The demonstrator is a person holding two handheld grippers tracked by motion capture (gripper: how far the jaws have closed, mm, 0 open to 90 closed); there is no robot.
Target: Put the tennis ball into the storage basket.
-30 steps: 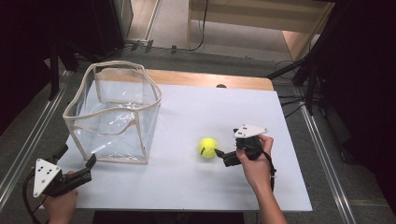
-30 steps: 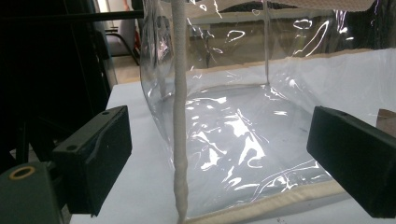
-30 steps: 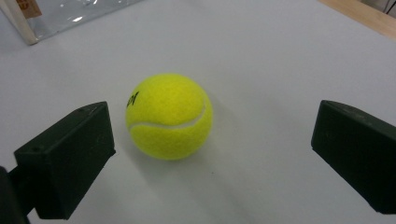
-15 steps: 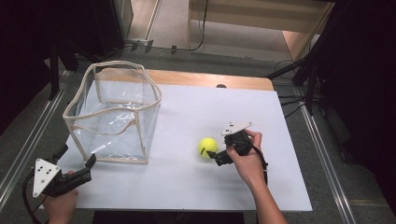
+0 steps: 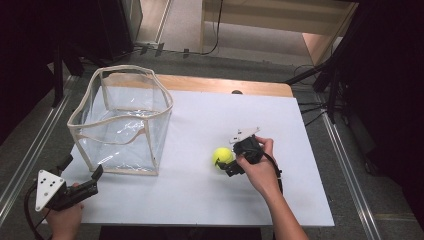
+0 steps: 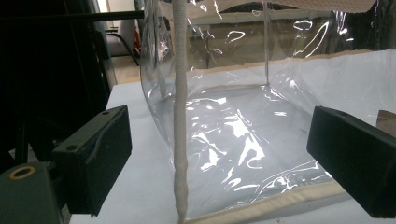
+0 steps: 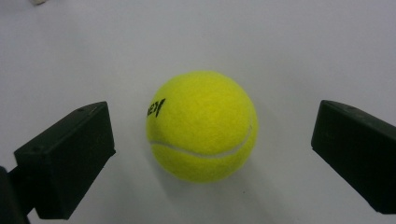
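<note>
Since the earlier frames the right gripper (image 5: 226,167) has closed in on the tennis ball (image 5: 222,156), which has stayed put on the white table (image 5: 200,195), right of its middle. The left gripper (image 5: 82,182) has not moved from the near left corner. The right gripper view shows what the high view cannot: the jaws spread wide with the tennis ball (image 7: 201,126) between them, untouched. The left gripper view shows its jaws also spread, facing a corner seam of the clear bag (image 6: 243,140).
</note>
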